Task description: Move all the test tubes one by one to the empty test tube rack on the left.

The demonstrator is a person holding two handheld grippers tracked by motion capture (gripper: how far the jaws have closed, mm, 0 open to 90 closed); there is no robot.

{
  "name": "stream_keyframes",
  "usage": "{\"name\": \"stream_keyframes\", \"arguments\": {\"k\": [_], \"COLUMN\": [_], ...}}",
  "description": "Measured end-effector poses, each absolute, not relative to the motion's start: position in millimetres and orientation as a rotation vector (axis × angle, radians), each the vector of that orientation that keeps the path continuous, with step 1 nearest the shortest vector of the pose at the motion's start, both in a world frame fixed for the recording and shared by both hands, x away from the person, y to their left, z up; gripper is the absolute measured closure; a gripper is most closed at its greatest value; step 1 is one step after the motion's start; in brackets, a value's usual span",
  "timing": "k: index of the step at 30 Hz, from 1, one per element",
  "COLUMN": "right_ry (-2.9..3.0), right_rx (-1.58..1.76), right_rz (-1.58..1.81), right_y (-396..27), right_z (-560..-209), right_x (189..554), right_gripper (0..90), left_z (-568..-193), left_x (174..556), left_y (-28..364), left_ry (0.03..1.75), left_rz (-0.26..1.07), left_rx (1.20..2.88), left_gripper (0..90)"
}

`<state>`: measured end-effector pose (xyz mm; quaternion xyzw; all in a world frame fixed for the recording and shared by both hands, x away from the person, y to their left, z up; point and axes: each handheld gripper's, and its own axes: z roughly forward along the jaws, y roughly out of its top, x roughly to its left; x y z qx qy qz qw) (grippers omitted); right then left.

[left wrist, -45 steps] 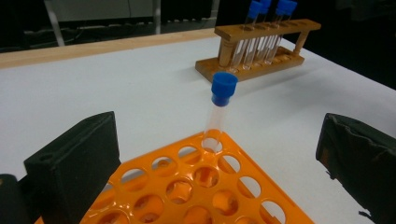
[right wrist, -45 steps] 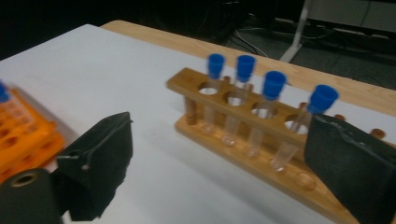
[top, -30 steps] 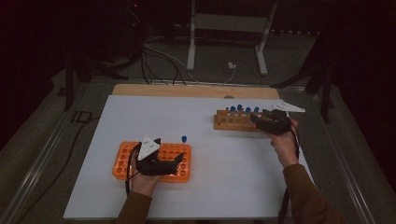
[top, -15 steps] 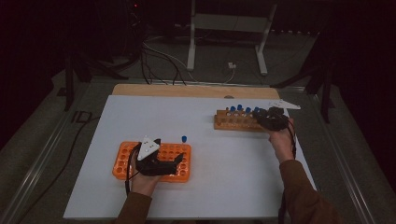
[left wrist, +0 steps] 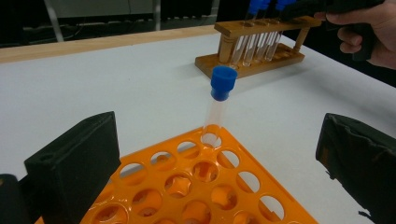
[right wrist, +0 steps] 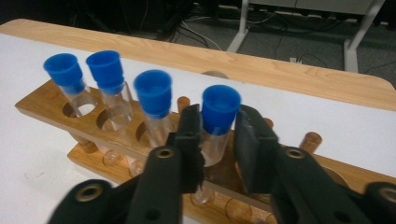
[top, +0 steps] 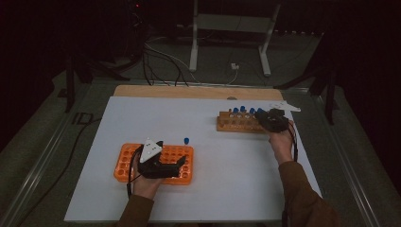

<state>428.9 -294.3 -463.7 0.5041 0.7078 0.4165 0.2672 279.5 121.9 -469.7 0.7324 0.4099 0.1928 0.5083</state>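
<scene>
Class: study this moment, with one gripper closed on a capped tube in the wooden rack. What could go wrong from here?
1. The right gripper, whose jaws have just been closing, grips the tube just under its blue cap; a tilted pull could jam it in the wooden rack or lift the rack.
2. Neighbouring tubes stand close and might get knocked.
</scene>
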Motion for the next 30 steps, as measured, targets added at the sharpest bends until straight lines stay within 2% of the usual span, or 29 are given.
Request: {"name": "stream_keyframes", "arguments": {"k": [8, 30], "right_ry": [1.914, 1.87], "right_rx": [1.366, 1.31], "right_rz": [1.137, 1.185], "right_y": [-291.3, -295.8], "right_z": [-463.9, -441.5], "right_x": [427.5, 418.0], "right_gripper": [76.9, 77.3], "left_z": [-469.7, -471.6], "left_x": [279.3, 279.8], "left_y": [121.6, 119.8], "left_ry": [0.986, 0.988], "left_rz": [0.459, 0.45], "left_rx": [1.768, 1.784], "left_gripper": [0.4, 0.4]}}
